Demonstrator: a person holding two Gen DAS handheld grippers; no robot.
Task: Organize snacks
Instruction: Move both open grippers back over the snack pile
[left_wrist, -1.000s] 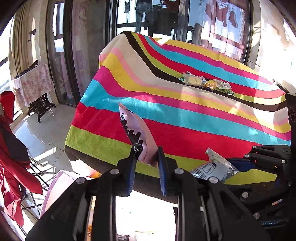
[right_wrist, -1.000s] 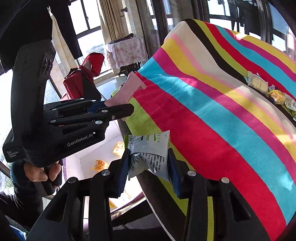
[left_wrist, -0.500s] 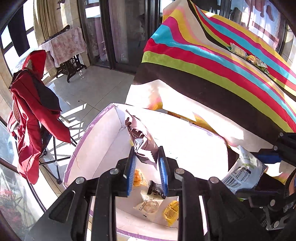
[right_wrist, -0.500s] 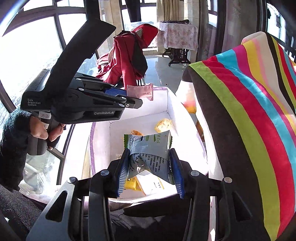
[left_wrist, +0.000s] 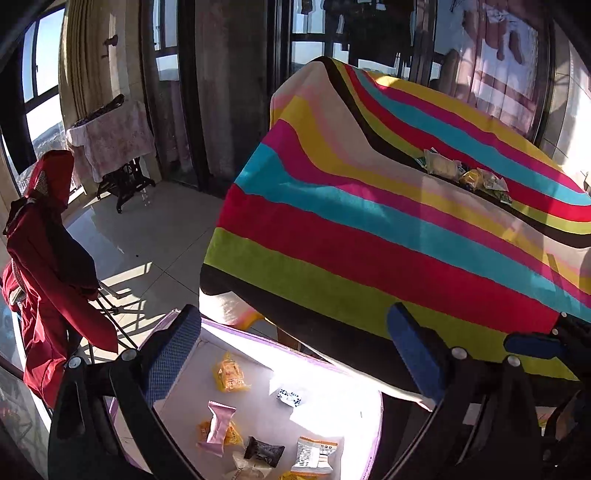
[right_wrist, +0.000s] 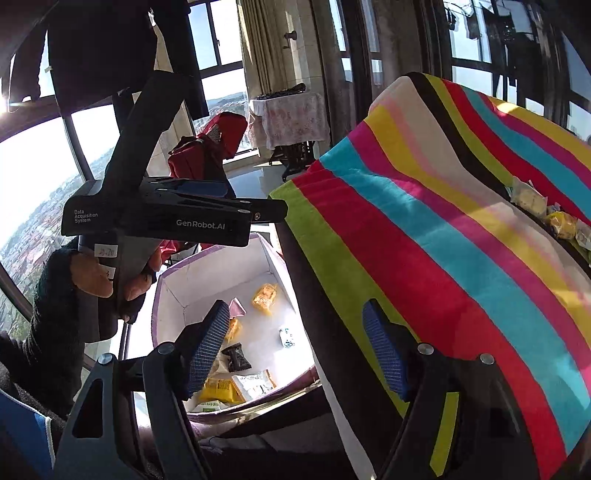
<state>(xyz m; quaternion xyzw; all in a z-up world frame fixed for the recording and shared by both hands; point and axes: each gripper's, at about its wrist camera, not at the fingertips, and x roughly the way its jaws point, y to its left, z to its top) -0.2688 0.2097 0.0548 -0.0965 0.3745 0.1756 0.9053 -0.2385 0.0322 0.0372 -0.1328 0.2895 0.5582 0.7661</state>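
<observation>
My left gripper (left_wrist: 295, 350) hangs over the purple-rimmed white box (left_wrist: 376, 424) with its jaws opening wide and nothing between them. The pink packet (left_wrist: 218, 428) lies in the box among a yellow packet (left_wrist: 229, 376), a small white-and-blue one (left_wrist: 290, 397) and a dark one (left_wrist: 264, 452). My right gripper (right_wrist: 295, 350) is also opening, empty, above the box (right_wrist: 173, 280). The white-and-green packet (right_wrist: 255, 384) lies inside near the front. More snacks (left_wrist: 461, 173) sit far back on the striped tablecloth (left_wrist: 369, 240), seen in the right wrist view too as snacks (right_wrist: 532, 199).
The box stands on the floor beside the table's near-left corner. A person's hand (right_wrist: 92, 273) holds the left gripper's body (right_wrist: 177, 218). A red jacket (left_wrist: 48, 266) hangs on a rack at left. A small cloth-covered stand (left_wrist: 110, 136) is by the windows.
Both grippers opened and let go of their packets. The pink packet and the white-and-green packet now lie in the box. Both views swung back up toward the table.
</observation>
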